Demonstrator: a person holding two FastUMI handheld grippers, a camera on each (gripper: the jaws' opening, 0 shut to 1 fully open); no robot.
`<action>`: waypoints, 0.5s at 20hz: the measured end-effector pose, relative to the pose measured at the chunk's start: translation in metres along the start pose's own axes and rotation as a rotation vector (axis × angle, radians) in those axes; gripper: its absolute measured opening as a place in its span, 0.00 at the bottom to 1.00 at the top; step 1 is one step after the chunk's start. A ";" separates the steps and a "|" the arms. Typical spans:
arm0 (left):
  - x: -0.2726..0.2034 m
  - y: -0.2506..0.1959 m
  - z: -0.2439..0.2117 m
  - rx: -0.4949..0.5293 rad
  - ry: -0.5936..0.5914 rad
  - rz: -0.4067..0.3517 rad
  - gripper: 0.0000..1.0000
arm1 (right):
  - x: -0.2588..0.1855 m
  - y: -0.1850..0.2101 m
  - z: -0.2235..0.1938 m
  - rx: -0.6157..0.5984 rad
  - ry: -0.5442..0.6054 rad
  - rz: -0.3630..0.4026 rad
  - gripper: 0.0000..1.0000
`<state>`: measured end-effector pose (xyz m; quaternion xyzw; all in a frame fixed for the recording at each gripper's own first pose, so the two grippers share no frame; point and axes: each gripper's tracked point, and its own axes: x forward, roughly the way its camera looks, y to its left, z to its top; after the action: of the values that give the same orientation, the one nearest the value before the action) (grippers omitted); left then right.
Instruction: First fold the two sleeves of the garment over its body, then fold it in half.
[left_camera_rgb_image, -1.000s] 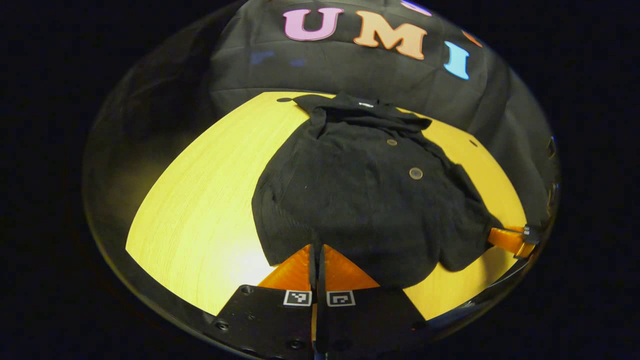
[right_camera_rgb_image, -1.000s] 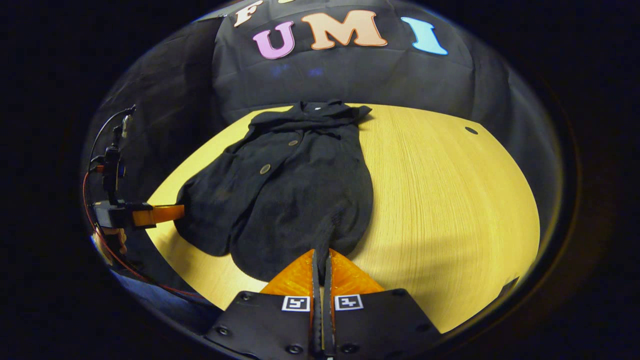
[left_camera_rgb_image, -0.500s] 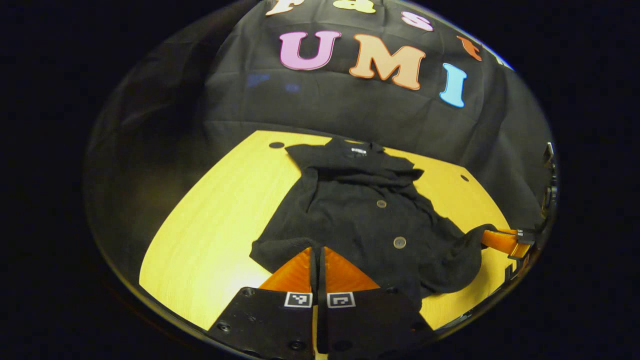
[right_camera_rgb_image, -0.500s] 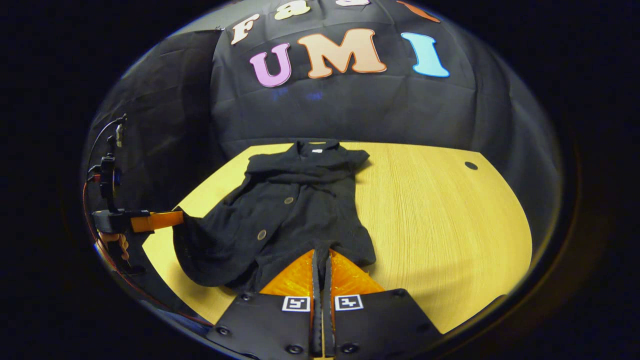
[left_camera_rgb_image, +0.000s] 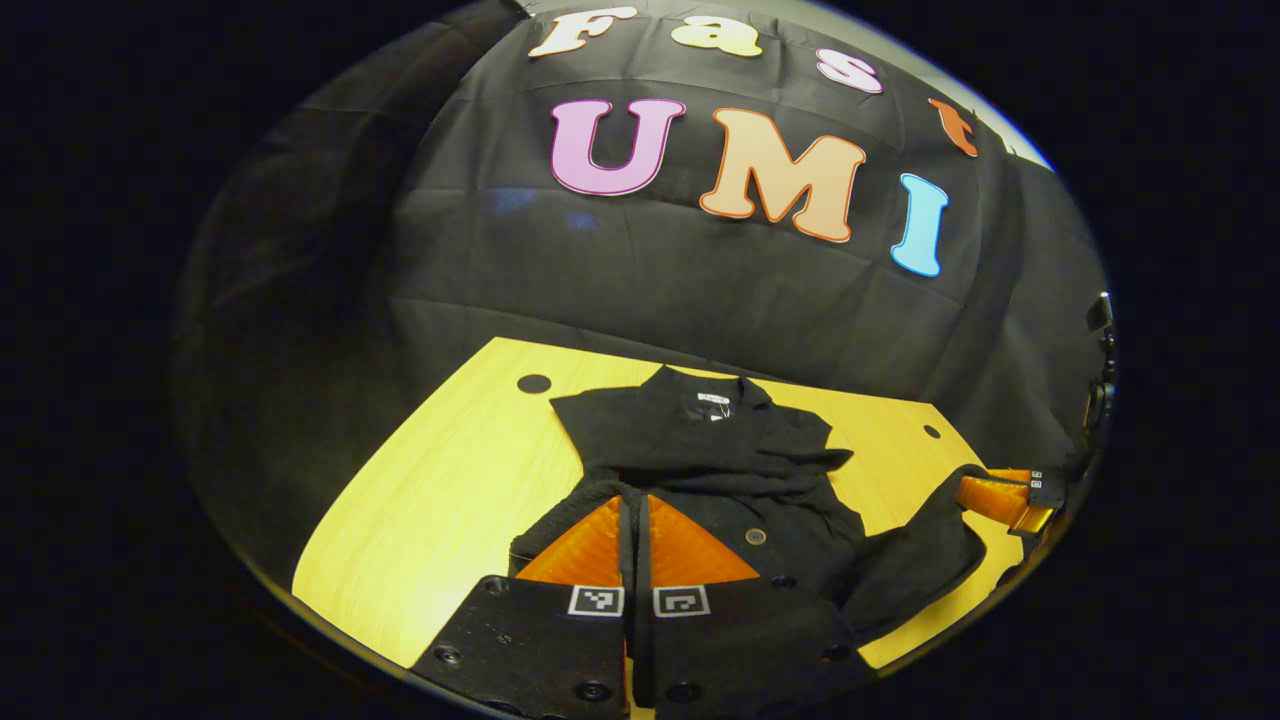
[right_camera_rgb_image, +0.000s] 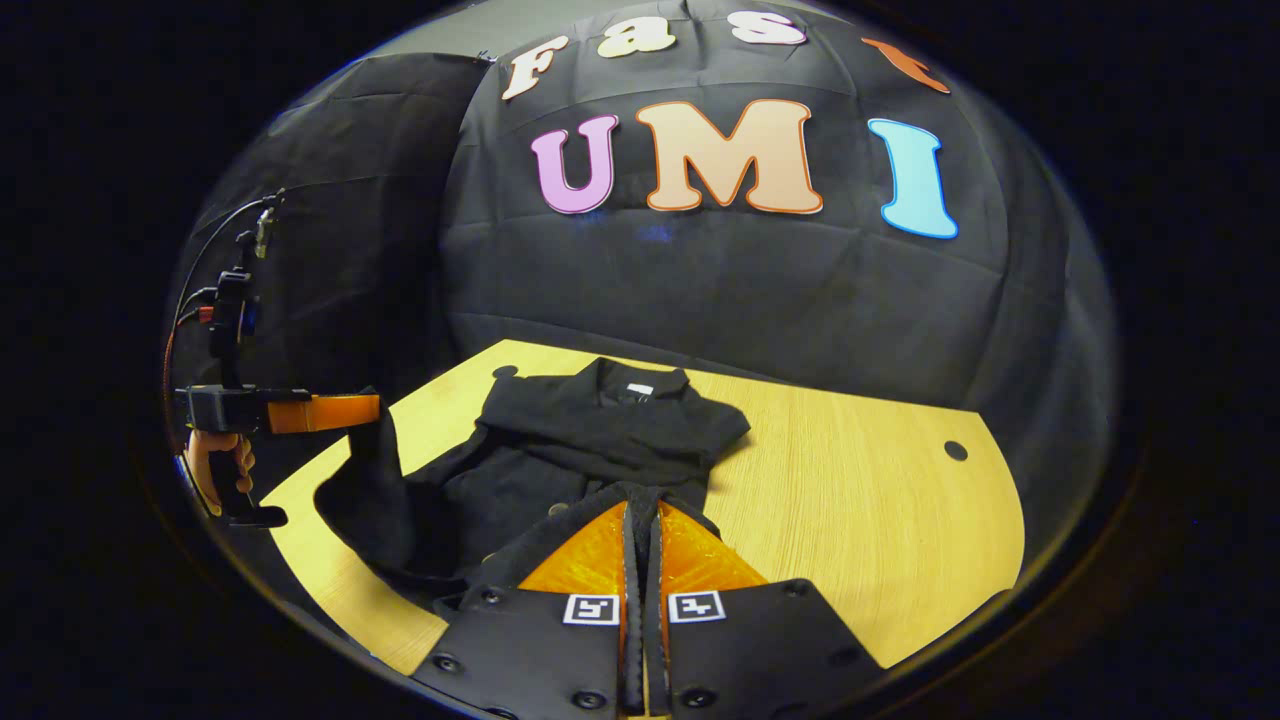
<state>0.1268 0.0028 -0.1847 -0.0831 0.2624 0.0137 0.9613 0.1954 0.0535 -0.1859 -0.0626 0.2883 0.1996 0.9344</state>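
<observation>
A black buttoned garment (left_camera_rgb_image: 700, 440) lies on the yellow wooden table (left_camera_rgb_image: 430, 500), its collar toward the booth's wall. My left gripper (left_camera_rgb_image: 635, 495) is shut on the garment's lower hem, which is lifted off the table. In the left gripper view, my right gripper (left_camera_rgb_image: 965, 488) pinches the hem's other corner at the far right. In the right gripper view, the garment (right_camera_rgb_image: 600, 420) rises to my right gripper (right_camera_rgb_image: 642, 495), shut on the hem. Off to the left my left gripper (right_camera_rgb_image: 375, 408) holds its raised corner, with a hand (right_camera_rgb_image: 215, 465) on the handle. The sleeves are tucked out of sight.
The table (right_camera_rgb_image: 850, 500) has bare wood to the right of the garment and a small round hole (right_camera_rgb_image: 955, 450) near its far right edge. Another hole (left_camera_rgb_image: 533, 383) sits by the collar. Black cloth walls stand close behind the table.
Both grippers have lifted the hem and carried it forward toward the collar. The garment's lower half has come off the table and now hangs slack between them.
</observation>
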 end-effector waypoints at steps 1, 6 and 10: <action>0.007 0.000 0.005 -0.007 0.002 -0.001 0.00 | 0.010 -0.003 0.008 0.003 -0.006 0.000 0.04; 0.041 0.008 0.030 -0.022 -0.012 0.014 0.00 | 0.047 -0.029 0.044 -0.008 -0.046 -0.031 0.04; 0.078 0.014 0.058 -0.012 -0.028 0.031 0.00 | 0.083 -0.044 0.070 -0.014 -0.051 -0.047 0.04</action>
<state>0.2221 0.0250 -0.1776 -0.0845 0.2502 0.0313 0.9640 0.3118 0.0578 -0.1742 -0.0707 0.2612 0.1811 0.9455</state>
